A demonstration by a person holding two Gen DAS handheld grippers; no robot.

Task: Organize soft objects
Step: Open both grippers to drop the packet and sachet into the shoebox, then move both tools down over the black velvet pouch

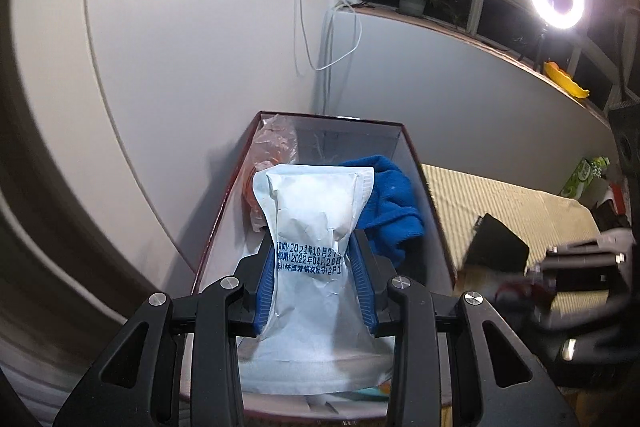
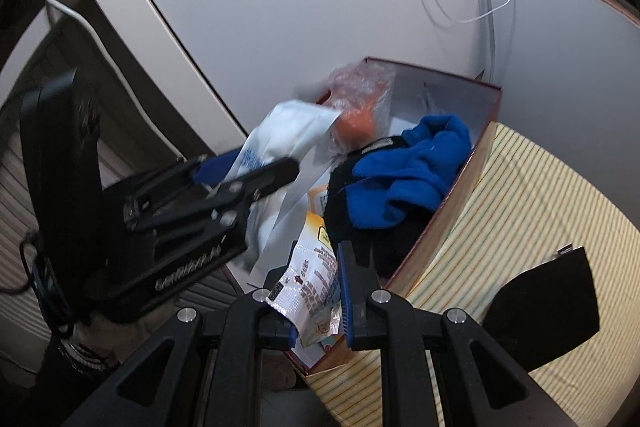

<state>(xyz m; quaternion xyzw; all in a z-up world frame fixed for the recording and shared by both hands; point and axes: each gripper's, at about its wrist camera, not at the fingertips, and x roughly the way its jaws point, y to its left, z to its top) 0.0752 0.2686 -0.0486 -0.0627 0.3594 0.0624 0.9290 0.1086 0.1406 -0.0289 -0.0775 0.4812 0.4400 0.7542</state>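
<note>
The left gripper (image 1: 316, 281) clamps a pale blue packet (image 1: 316, 227) above the open box (image 1: 424, 187); the right gripper (image 2: 316, 291) seems to pinch an orange-and-white sachet (image 2: 310, 279) over the box's near end; a blue cloth (image 2: 416, 167) lies inside.

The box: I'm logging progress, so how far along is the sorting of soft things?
Done: a blue cloth, a dark garment and an orange bagged item lie in the box. In hand: the left gripper holds a white pouch over it; the right gripper grips a printed packet. Left: releasing both.
</note>
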